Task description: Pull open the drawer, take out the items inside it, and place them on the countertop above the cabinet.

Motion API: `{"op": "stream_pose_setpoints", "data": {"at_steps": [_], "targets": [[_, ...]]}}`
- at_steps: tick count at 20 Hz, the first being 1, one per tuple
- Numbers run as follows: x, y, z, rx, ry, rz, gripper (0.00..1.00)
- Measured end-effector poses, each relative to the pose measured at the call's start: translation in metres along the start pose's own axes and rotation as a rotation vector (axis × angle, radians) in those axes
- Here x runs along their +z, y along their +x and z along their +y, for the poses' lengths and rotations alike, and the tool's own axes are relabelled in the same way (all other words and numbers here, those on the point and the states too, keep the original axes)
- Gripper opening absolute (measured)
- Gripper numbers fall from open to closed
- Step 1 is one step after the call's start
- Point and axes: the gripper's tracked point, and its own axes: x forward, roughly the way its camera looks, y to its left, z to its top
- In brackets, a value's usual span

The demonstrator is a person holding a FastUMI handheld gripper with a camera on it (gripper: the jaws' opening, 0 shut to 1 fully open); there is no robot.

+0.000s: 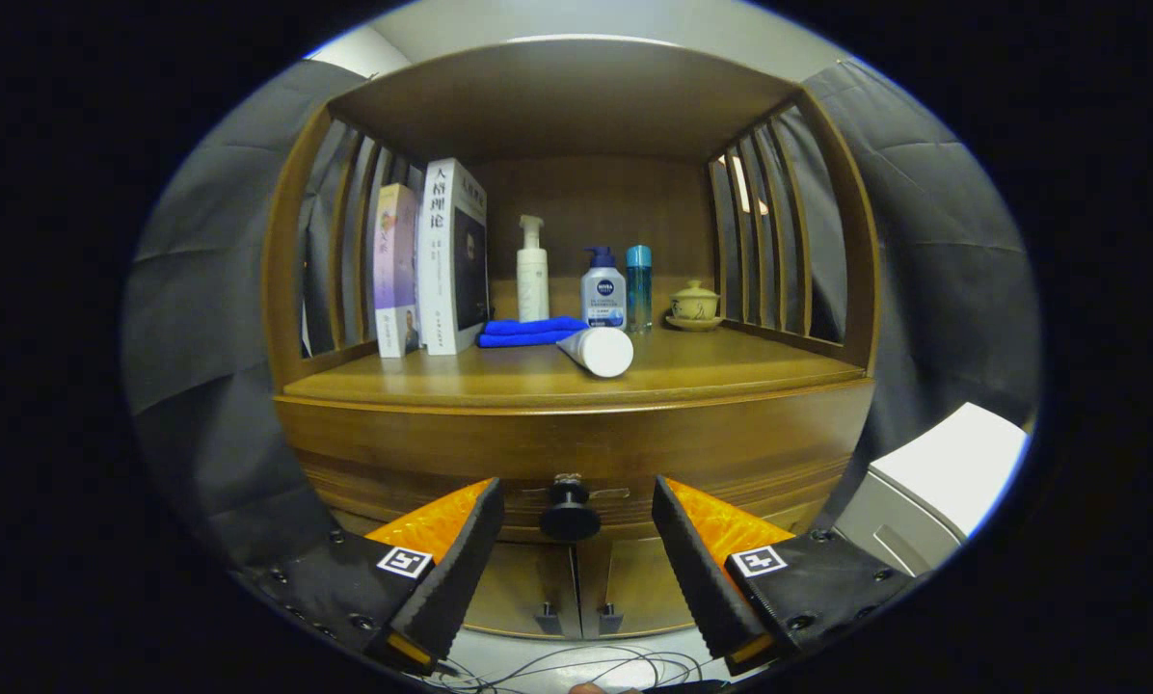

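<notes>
Orange and black fingers of the gripper stand spread wide at the bottom middle, touching nothing. Between their tips sits the black knob of the closed drawer. Higher up, in the middle of the frame, the countertop carries a white tube lying down, a blue cloth, bottles and books.

Two books, three bottles (two with pumps), one blue cloth, one white tube, one lidded cup, one closed drawer, one knob
</notes>
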Motion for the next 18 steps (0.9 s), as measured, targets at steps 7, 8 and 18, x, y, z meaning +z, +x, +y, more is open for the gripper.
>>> {"op": "stream_pose_setpoints", "data": {"at_steps": [7, 8, 18], "targets": [[0.057, -0.08, -0.031, 0.025, -0.001, -0.058, 0.97], [0.067, -0.092, -0.034, 0.029, 0.022, -0.077, 0.97], [0.205, -0.201, -0.042, 0.066, 0.028, -0.3, 0.96]]}}
